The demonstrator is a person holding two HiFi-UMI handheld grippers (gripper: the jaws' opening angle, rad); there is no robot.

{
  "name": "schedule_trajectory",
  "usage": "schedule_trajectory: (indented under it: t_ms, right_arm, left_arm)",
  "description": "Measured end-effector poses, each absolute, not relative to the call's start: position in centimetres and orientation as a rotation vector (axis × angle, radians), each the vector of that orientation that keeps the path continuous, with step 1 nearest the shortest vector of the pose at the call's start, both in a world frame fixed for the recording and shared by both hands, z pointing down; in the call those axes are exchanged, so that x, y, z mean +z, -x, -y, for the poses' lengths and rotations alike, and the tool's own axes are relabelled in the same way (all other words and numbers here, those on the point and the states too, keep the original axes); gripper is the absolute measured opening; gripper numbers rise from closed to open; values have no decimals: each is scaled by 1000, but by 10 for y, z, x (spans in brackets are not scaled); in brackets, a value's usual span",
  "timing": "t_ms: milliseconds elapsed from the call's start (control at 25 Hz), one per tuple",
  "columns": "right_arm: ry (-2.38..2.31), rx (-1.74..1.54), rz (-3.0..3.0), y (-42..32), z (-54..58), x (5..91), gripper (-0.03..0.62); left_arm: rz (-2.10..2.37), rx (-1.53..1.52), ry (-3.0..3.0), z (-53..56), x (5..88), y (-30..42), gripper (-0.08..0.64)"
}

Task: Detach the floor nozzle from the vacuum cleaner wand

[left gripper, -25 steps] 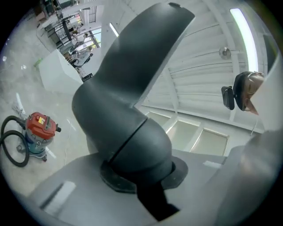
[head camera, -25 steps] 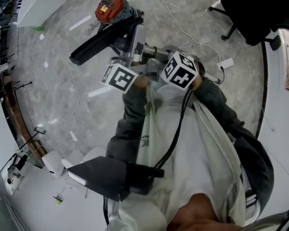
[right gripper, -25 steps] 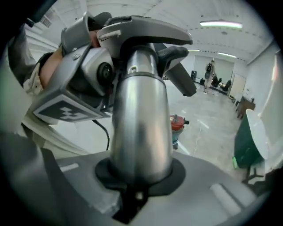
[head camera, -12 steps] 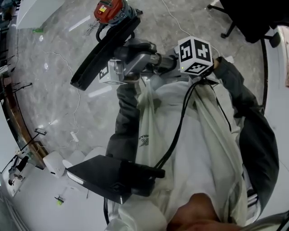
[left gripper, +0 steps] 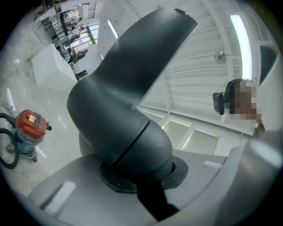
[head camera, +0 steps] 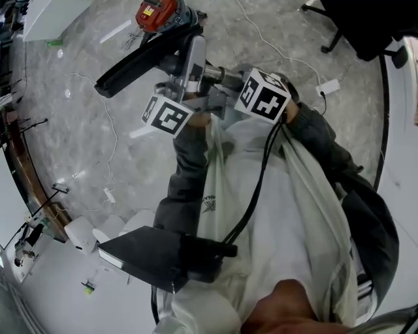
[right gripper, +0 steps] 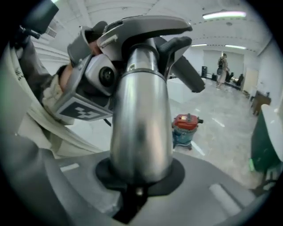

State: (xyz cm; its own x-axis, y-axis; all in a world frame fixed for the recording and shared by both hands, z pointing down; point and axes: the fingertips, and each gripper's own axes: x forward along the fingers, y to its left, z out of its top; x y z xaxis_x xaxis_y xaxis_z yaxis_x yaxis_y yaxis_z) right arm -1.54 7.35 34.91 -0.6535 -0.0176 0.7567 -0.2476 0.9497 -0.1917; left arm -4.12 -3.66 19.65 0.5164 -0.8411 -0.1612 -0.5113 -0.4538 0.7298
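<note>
The black floor nozzle is held up over the floor, its grey neck still joined to the silver wand. My left gripper is shut on the nozzle's dark neck, which fills the left gripper view. My right gripper has the wand tube between its jaws; they are closing and press on it. In the head view the left marker cube and the right marker cube sit close together below the joint. The right gripper view shows the nozzle head beyond the wand.
A red canister vacuum stands on the marble floor behind the nozzle. Cables and a white power strip lie on the floor. A black office chair is at top right. A black box hangs at the person's waist.
Half a second ago the nozzle was swung steeper and the right cube stood farther right. Both have come back, and the pose now matches that of one second ago.
</note>
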Motion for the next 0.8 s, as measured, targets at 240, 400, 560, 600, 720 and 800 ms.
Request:
schedule_trajectory:
  t_ms: [240, 400, 560, 600, 720, 800]
  right_arm:
    - [351, 468, 2359, -2, -123, 319, 64]
    - [749, 668, 2321, -13, -148, 299, 57]
    - [435, 651, 2355, -1, -112, 316, 52]
    - [286, 614, 2353, 2, -101, 322, 52]
    - [-144, 464, 2281, 2, -71, 340, 49]
    - [-324, 346, 2229, 1, -58, 348, 48]
  left_arm:
    - [304, -1040, -2614, -31, 134, 5, 71]
    - [-80, -1148, -2637, -51, 122, -4, 67]
    - [265, -1054, -2529, -4, 139, 4, 66]
    - [424, -988, -2479, 11, 147, 7, 67]
    - [863, -779, -2243, 44, 177, 17, 67]
    - [1056, -687, -2134, 51, 192, 27, 67]
